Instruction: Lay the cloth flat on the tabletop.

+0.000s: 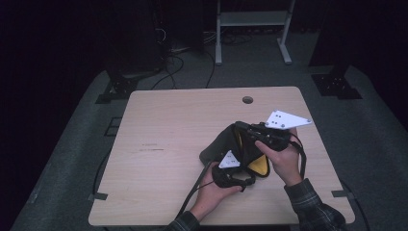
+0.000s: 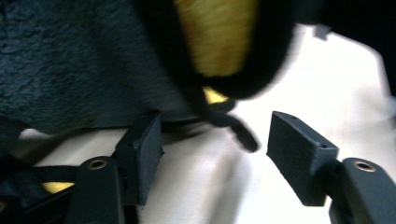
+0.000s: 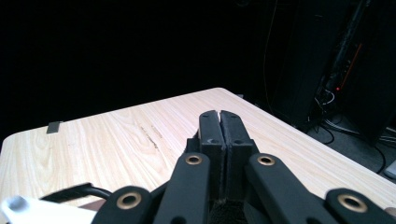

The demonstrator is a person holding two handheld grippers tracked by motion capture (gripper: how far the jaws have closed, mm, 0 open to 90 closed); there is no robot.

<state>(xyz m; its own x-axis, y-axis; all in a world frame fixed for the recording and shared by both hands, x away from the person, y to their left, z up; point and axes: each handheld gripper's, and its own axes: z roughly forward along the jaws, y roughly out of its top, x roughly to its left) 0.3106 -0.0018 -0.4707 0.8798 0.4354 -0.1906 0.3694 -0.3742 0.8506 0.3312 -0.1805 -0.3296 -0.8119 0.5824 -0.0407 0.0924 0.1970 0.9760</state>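
The soft black fabric bag with the yellow lining lies on the pale wooden worktop, right of centre and near the person's edge, with its mouth turned toward the right hand. The left claw sits at the bag's near-left edge with its jaws set apart; in the left gripper view a thin black pull cord hangs between them, touching neither pad as far as can be told. The right claw is raised over the bag's far side, its jaws pressed flat together; whether any fabric is pinched between them cannot be determined, since the right gripper view shows no cloth at the tips. Probable faults from this position: the left claw may close beside the cord instead of on it, because the cord is thin and hangs loose; the limp fabric may fold or slide across the smooth worktop when pulled from one side alone, collapsing the opening.
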